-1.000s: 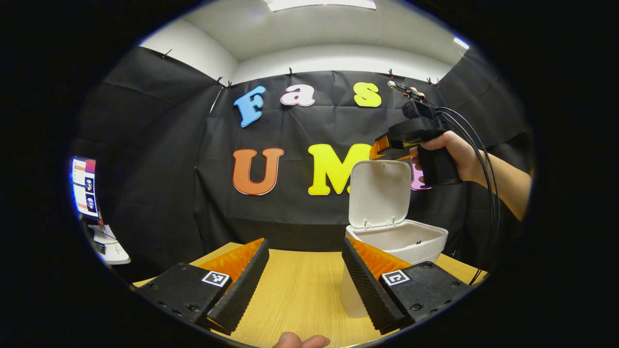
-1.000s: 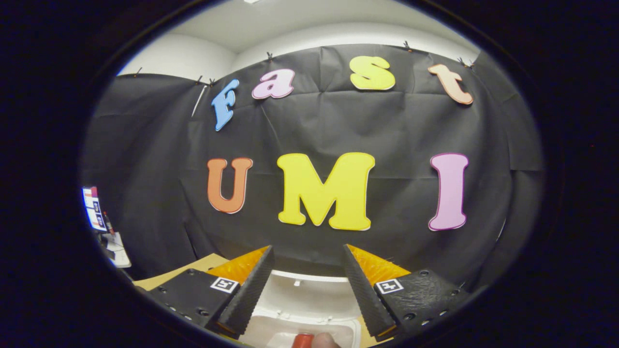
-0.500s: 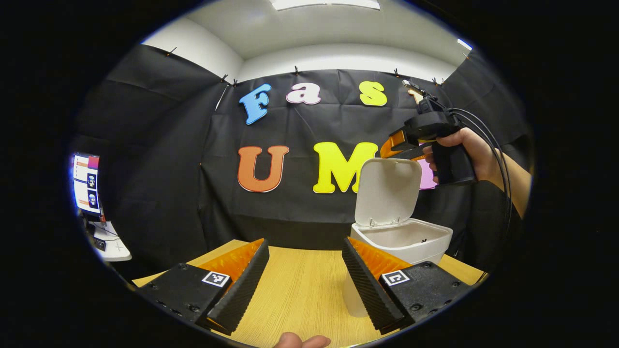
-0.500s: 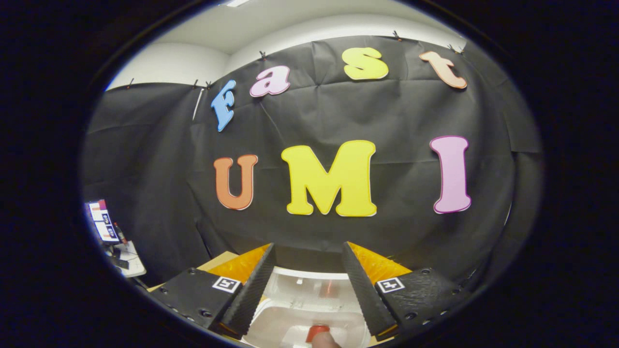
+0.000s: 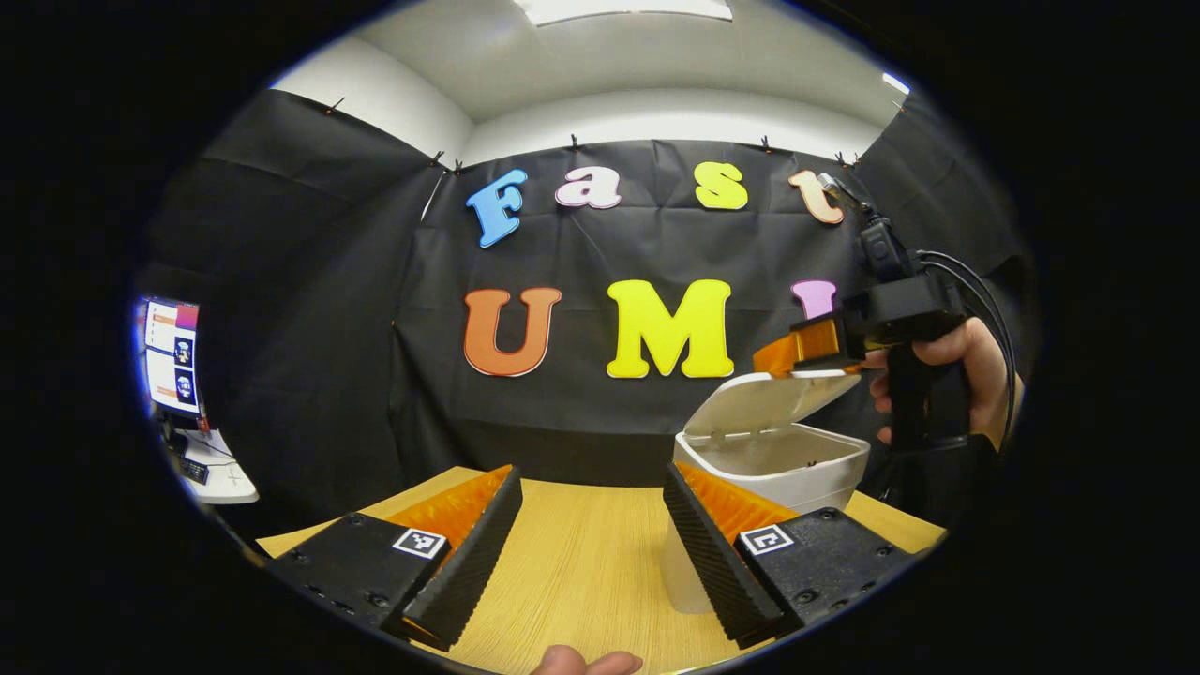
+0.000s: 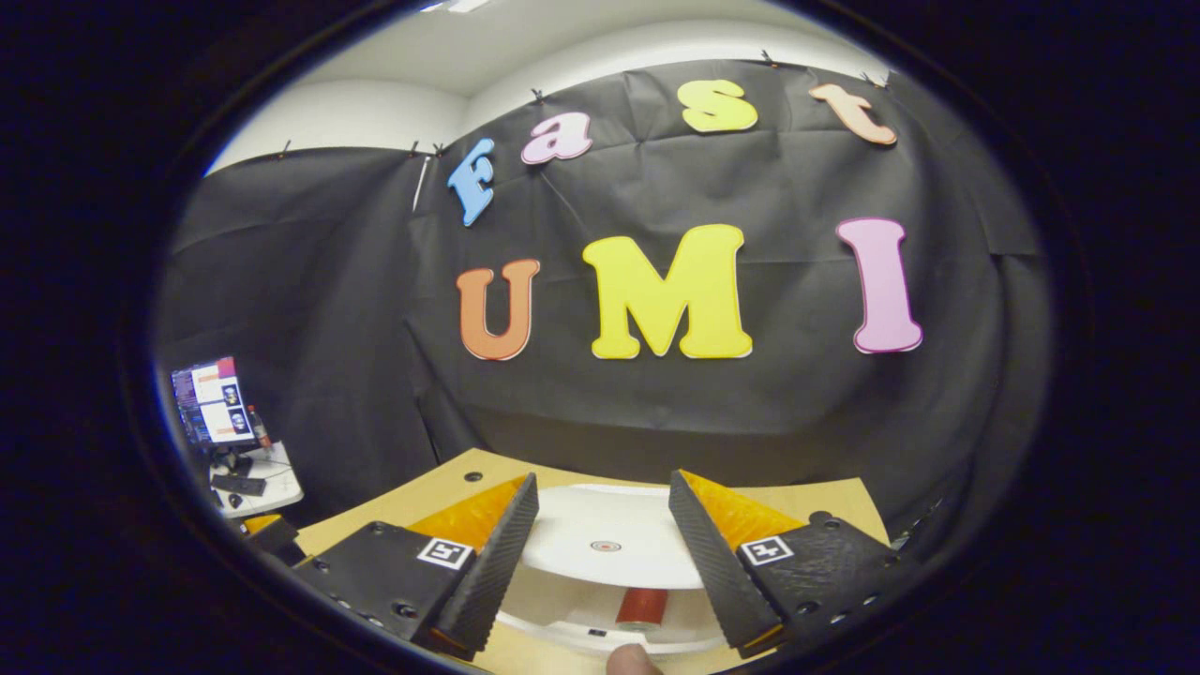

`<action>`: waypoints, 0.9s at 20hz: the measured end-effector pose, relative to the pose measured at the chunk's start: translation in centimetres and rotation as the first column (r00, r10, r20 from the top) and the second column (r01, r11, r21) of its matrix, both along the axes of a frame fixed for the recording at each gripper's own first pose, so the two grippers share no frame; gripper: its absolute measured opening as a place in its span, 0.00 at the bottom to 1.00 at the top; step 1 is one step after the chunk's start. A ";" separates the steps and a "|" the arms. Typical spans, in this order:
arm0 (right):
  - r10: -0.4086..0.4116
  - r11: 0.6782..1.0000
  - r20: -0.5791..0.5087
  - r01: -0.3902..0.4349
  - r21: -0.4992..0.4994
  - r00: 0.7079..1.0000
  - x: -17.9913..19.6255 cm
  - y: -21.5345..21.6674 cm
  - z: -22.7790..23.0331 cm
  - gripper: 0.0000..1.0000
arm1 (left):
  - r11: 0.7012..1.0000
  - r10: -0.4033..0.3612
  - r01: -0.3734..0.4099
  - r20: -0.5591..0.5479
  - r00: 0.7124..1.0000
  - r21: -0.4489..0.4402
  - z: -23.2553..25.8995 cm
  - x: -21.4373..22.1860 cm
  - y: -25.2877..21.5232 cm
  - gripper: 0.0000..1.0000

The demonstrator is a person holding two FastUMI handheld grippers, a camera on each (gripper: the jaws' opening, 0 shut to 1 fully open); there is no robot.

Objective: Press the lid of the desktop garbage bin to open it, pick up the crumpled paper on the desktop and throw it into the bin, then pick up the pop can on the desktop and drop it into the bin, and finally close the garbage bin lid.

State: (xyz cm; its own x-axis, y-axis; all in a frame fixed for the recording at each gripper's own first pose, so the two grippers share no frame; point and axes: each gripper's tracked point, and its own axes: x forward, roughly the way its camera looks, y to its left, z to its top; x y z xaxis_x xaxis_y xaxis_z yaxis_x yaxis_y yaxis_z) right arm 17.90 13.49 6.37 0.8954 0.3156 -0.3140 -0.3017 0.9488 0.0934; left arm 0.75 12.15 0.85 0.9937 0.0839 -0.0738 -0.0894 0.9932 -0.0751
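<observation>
Right gripper (image 6: 600, 553) first: its fingers (image 6: 487, 562) stand spread at the bottom of the right gripper view, pinching nothing. Between them lies the white lid (image 6: 609, 548), tipped well down over the bin, a small round mark at its middle. Just under the lid's near edge, at bottom centre, a red pop can (image 6: 642, 607) peeks out of the bin's (image 6: 562, 628) opening. The crumpled paper I cannot make out. A fingertip (image 6: 630, 662) pokes in at the very bottom edge. Beyond the bin, the wooden worktop (image 6: 450, 478) runs to the black cloth wall, and a monitor (image 6: 211, 403) glows at the left of the frame.

Over to the left gripper view. The left gripper (image 5: 591, 553) sits low at the bottom, fingers (image 5: 469, 558) spread wide with only bare worktop (image 5: 581, 562) between them, holding nothing. A fingertip (image 5: 586, 662) shows at the bottom edge. Just behind its right finger stands the white bin (image 5: 787, 473), right of centre, with the lid (image 5: 769, 403) half lowered, slanting up to the right. At the lid's raised edge, in the right of the frame, the right gripper (image 5: 797, 349) rests its tips on top; from here I cannot tell how those fingers stand. A hand (image 5: 966, 375) grips its handle at far right, cables looping up behind. A monitor (image 5: 173, 361) sits at far left.
</observation>
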 end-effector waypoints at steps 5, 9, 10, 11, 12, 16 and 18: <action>0.007 1.000 -0.020 -0.008 -0.025 1.000 -2.3 -0.2 -4.2 0.94 | 1.000 -0.002 0.002 -0.026 1.000 -0.015 -1.2 -0.1 -0.9 0.98; -0.017 1.000 0.028 0.017 -0.019 0.999 -2.9 -0.7 -5.0 0.96 | 1.000 0.002 -0.002 -0.010 1.000 -0.023 -1.1 -0.4 -1.4 0.97; -0.021 0.999 0.042 0.023 -0.030 0.999 -3.2 -0.7 -5.4 0.95 | 1.000 0.001 -0.001 -0.011 1.000 -0.017 -1.2 -0.4 -1.5 0.98; -0.024 0.999 0.052 0.026 -0.037 0.998 -3.3 -0.7 -5.7 0.95 | 1.000 0.002 -0.002 -0.013 1.000 -0.011 -1.4 -0.4 -1.6 0.98; -0.029 0.999 0.054 0.031 -0.036 0.998 -3.4 -0.8 -6.2 0.96 | 1.000 0.002 -0.002 -0.013 1.000 -0.005 -1.4 -0.4 -1.6 0.98; -0.080 0.997 0.091 0.081 -0.004 0.993 -3.5 -1.0 -6.7 0.96 | 1.000 -0.007 0.007 -0.014 1.000 -0.017 -1.6 -0.3 -2.1 0.97; -0.086 0.996 0.112 0.089 -0.028 0.990 -3.5 -0.8 -6.9 0.97 | 1.000 -0.008 0.008 -0.028 1.000 -0.008 -2.2 -0.3 -2.2 0.98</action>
